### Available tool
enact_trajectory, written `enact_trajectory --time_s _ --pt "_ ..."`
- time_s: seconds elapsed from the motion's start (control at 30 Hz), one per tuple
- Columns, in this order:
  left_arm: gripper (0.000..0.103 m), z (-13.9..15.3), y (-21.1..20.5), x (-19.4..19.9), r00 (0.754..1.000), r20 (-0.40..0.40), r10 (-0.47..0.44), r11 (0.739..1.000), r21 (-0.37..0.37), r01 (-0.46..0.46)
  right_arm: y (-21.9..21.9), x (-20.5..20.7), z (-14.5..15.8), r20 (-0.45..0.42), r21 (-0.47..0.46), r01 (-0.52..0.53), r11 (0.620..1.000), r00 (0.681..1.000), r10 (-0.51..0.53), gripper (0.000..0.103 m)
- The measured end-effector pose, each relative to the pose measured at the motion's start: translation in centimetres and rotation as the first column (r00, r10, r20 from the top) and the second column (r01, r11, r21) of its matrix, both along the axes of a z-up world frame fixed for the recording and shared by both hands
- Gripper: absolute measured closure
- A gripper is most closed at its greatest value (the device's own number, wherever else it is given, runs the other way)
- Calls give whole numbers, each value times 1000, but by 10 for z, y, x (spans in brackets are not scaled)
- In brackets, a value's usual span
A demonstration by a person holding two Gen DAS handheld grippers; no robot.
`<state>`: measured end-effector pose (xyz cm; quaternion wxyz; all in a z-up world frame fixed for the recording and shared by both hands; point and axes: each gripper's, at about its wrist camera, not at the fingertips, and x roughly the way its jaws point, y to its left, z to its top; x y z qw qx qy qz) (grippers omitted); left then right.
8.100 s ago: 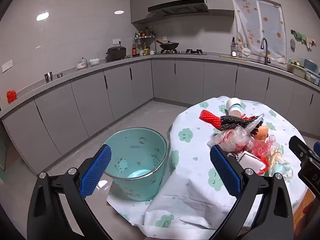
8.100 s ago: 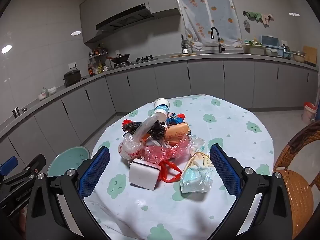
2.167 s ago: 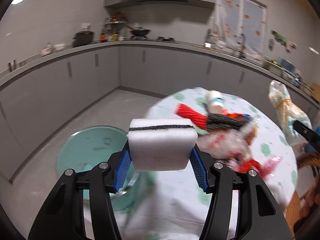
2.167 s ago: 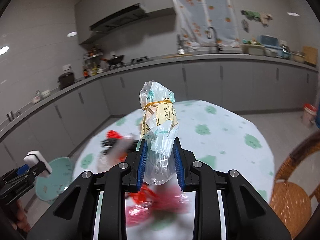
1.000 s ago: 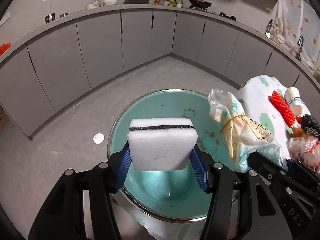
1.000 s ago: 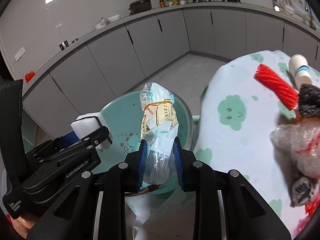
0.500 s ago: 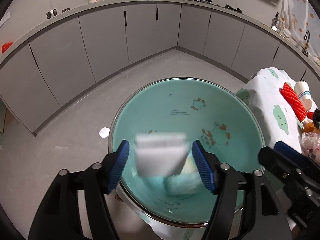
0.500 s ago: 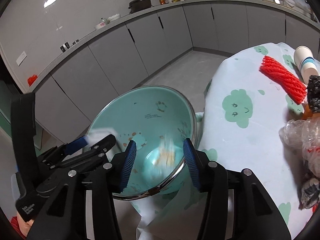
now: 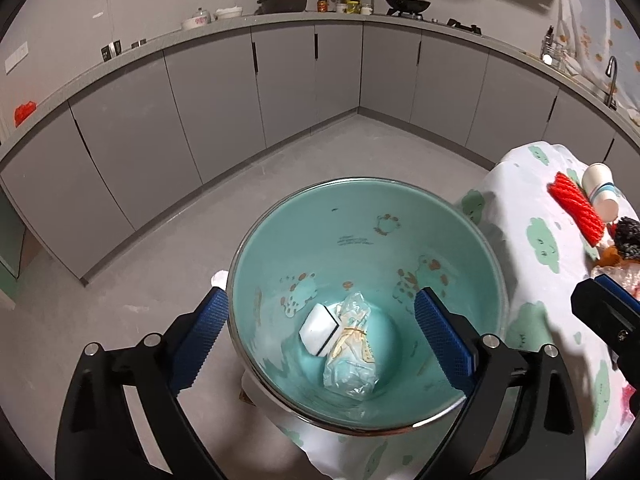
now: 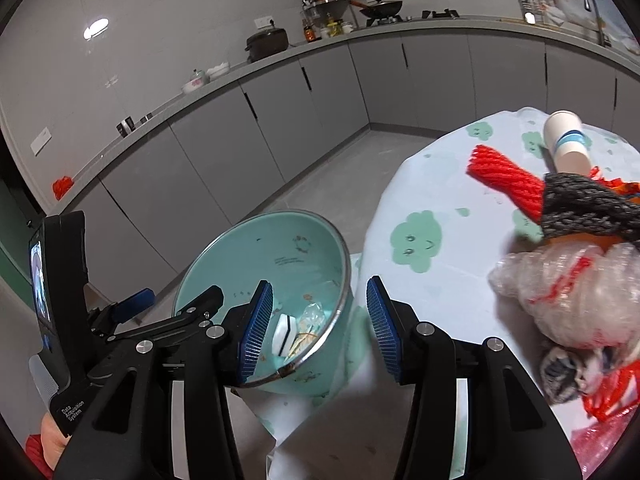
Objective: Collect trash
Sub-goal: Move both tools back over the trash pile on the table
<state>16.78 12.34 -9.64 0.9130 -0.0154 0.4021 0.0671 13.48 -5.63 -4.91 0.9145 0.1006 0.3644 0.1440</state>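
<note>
With both your grippers spread wide and empty, nothing is held. Your left gripper [image 9: 320,336] hangs over the bin [image 9: 460,232], its blue pads [image 9: 204,336] straddling the rim on either side. Your right gripper [image 10: 320,320] sits just beside it, over the bin's table-side rim [image 10: 344,276].

Bin contents: sponge [image 9: 320,330] and tied plastic bag [image 9: 352,356] lie touching on the bottom, sponge on the side away from the table, bag tilted toward your left gripper. Right wrist view shows the same pair [image 10: 286,334] between the right gripper's pads.

Bin stands on the floor right against the table [image 10: 440,208], with the cloth draping beside its wall.

On the table, well apart from the bin: red mesh sleeve [image 10: 504,178], paper cup [image 10: 568,144] lying on its side just beyond it, dark knit piece [image 10: 588,208] overlapping the sleeve's end, clear crumpled plastic with red bits [image 10: 572,296] beside that. Red plastic bag [image 10: 600,436] at the table edge, partly cut off.
</note>
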Motion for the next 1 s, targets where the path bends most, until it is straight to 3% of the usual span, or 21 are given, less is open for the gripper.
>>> enact_trajectory --time_s 0.23,0.6,1.0 --pt "6 14 -21 -13 999 25 -41 999 11 41 -18 -16 10 39 -10 54 998 998 -54 47" --pt "6 31 -60 -37 988 60 -141 990 10 141 -58 -31 15 67 -45 183 982 981 -180 46" --pt "6 45 -111 -63 956 90 -280 960 16 280 -101 -57 25 100 -50 286 957 955 -280 46"
